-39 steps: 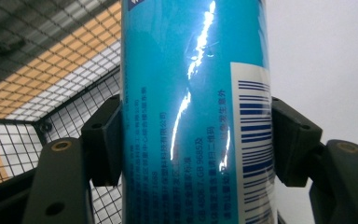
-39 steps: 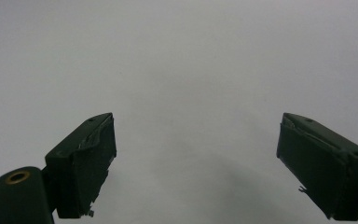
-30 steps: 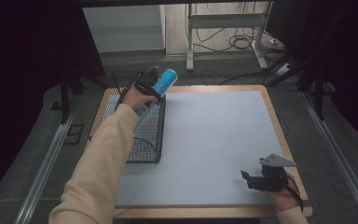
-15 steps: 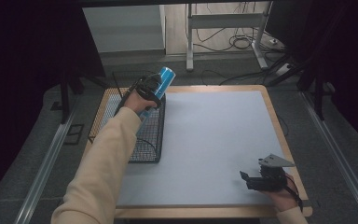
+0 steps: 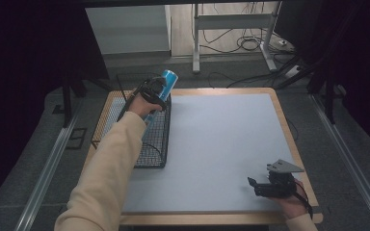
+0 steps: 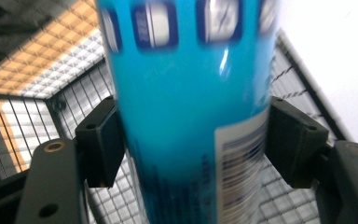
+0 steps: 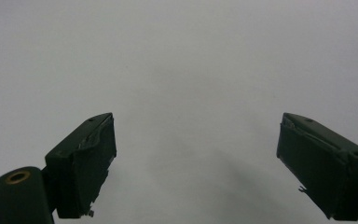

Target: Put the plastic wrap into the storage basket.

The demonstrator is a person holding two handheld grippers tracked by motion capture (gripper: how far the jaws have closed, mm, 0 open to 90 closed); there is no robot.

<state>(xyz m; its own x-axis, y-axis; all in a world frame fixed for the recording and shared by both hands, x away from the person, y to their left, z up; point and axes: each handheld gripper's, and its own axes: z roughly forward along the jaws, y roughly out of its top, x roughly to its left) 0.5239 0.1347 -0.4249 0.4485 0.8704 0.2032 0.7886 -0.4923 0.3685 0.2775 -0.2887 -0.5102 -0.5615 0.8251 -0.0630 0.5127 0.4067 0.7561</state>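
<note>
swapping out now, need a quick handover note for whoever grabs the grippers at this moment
Left gripper: shut on the blue can, held tilted above the far end of the wire basket.
Right gripper: open, holding nothing, at the near right of the grey mat.
Done: the can is gripped and off the surfaces.
Left: probably to set the can down; whether in the basket or on the mat, I cannot tell.

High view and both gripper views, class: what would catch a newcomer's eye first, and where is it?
The bright blue can stands out first, clamped in the left gripper and held tilted over the far end of the black wire basket at the table's left. Next comes the right gripper, open and resting on the bare grey mat near the front right corner.
</note>
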